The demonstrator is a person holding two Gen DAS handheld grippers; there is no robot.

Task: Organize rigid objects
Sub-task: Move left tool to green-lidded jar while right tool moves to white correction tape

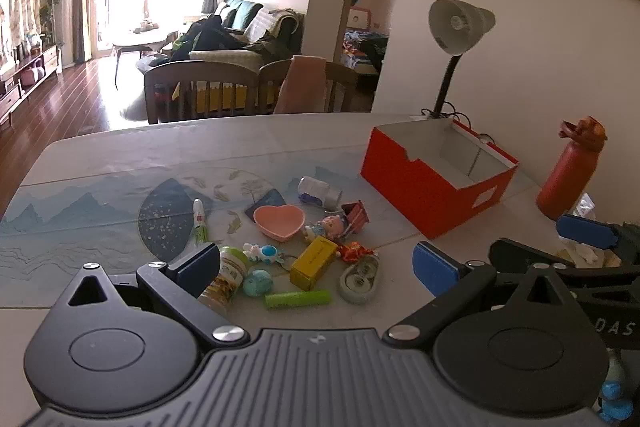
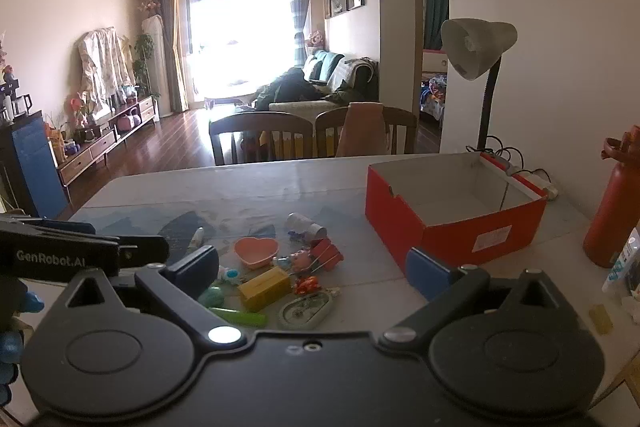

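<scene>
Several small items lie in a heap on the table (image 1: pixel 100 163): a pink heart dish (image 1: pixel 279 221), a yellow box (image 1: pixel 313 262), a green tube (image 1: pixel 298 299), a correction tape (image 1: pixel 359 277), a green-lidded jar (image 1: pixel 228 277) and a lying bottle (image 1: pixel 320 191). To their right stands an open red box (image 1: pixel 436 183), empty inside. My left gripper (image 1: pixel 316 255) hovers above the near side of the heap, open and holding nothing. My right gripper (image 2: pixel 312 255) hangs just right of it, also open and holding nothing, facing the same heap (image 2: pixel 264 287) and the red box (image 2: pixel 452 223).
A red water bottle (image 1: pixel 570 171) stands right of the box, with a desk lamp (image 1: pixel 460 27) and its cable behind. Two wooden chairs (image 1: pixel 200 87) line the table's far edge. Small packets lie at the right edge (image 2: pixel 624 267).
</scene>
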